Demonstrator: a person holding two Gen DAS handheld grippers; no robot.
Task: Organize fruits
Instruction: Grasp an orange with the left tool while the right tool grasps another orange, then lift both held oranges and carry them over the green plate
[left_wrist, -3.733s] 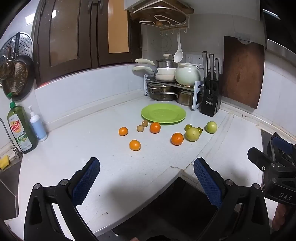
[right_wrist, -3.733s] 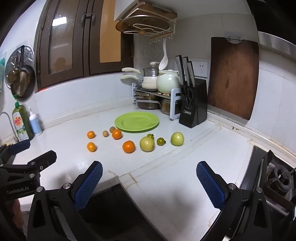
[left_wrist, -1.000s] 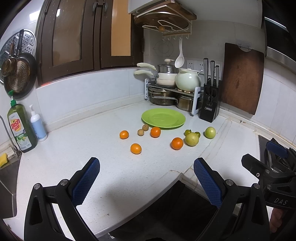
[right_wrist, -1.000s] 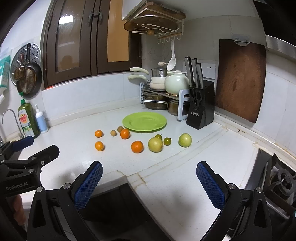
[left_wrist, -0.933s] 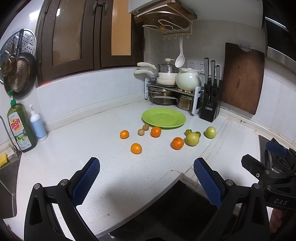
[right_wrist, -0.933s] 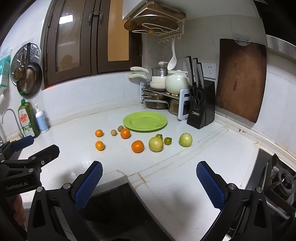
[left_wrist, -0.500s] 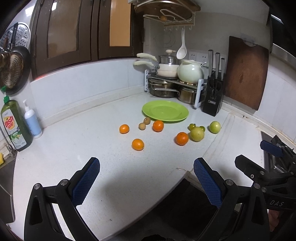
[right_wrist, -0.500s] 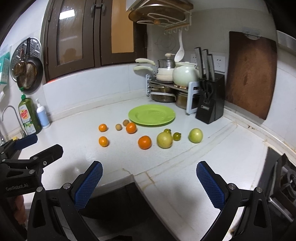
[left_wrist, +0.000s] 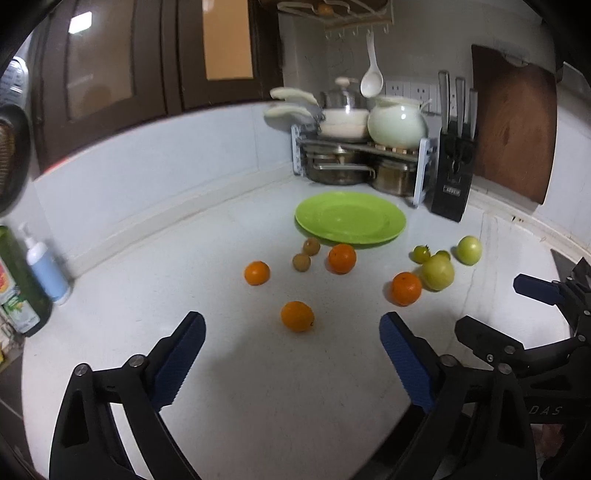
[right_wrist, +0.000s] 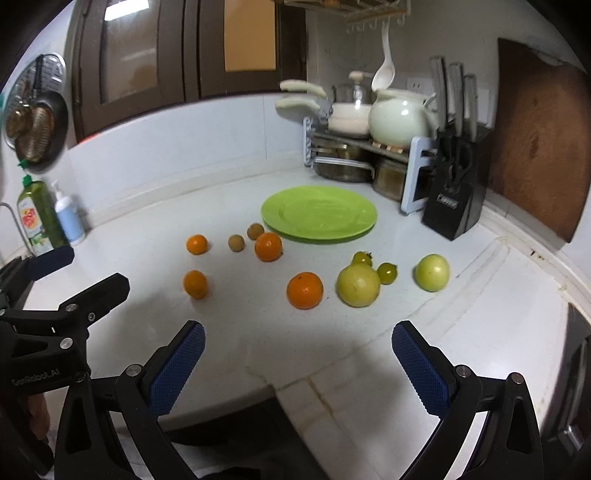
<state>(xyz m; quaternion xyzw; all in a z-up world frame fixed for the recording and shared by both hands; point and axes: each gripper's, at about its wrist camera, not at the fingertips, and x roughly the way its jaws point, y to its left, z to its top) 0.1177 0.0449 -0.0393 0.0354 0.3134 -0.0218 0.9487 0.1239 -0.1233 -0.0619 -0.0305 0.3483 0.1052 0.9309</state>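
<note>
Both grippers hover low over the white counter (left_wrist: 258, 387) with nothing between their blue pads: the left gripper (left_wrist: 291, 354) has its fingers spread wide, and the right gripper (right_wrist: 297, 362) is spread just as wide. The landmark is the green plate (left_wrist: 350, 217), lying bare near the pot rack (left_wrist: 362, 155) in the corner, with the black knife block (left_wrist: 452, 173) just to the plate's right. All the fruit sits on the counter in front of the plate, none on it. Two small brown fruits (left_wrist: 306, 254) lie just off the plate's near-left edge, and an orange (left_wrist: 342, 258) rests close to its near rim. Farther left of the plate is a second orange (left_wrist: 257, 273), and well in front of the plate — nearest the left gripper — is a third orange (left_wrist: 297, 316). To the plate's near right a fourth orange (left_wrist: 406, 288) sits just beside a large yellow-green fruit (left_wrist: 437, 272); two small green tomatoes (left_wrist: 421, 253) lie right behind that fruit, and a rounder green fruit (left_wrist: 469, 250) stands apart farther right. From the right wrist view the same yellow-green fruit (right_wrist: 357, 285) and neighbouring orange (right_wrist: 305, 290) lie ahead of the open fingers.
</note>
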